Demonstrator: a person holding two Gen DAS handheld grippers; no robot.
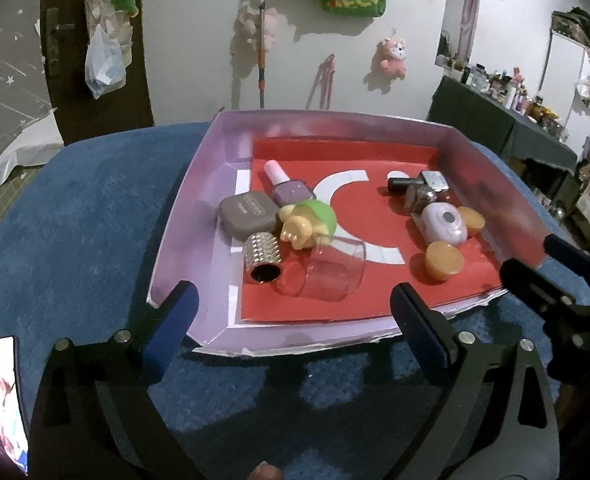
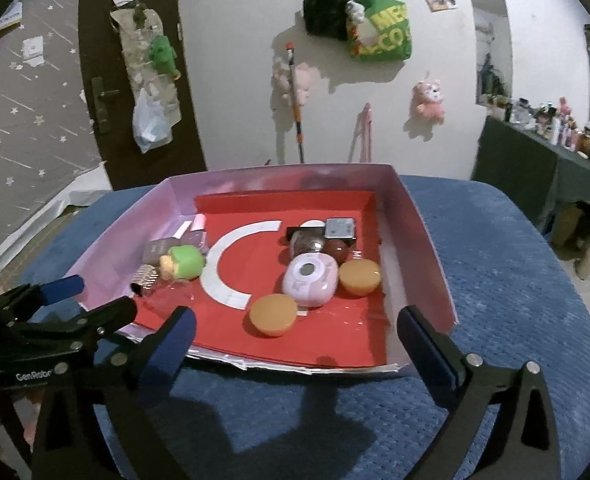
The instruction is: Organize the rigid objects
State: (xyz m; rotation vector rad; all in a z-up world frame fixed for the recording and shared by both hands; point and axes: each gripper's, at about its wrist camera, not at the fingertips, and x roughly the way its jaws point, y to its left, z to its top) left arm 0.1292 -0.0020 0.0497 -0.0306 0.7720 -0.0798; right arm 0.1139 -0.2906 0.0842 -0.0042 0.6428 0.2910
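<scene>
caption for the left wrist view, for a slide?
Open left hand-held gripper poised before a pink tray of small cosmetics and toys.

- My left gripper hangs over the near edge of the tray, toward its near-left corner, jaws spread wide, nothing between them.
- My right gripper hangs over the same near edge, toward the near-right corner, jaws equally wide and bare.
- Both point forward across the tray, side by side, close but apart.

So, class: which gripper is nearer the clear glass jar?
Left. The left gripper hovers open just before the jar; the right gripper sits off to its right, facing the orange discs.
</scene>
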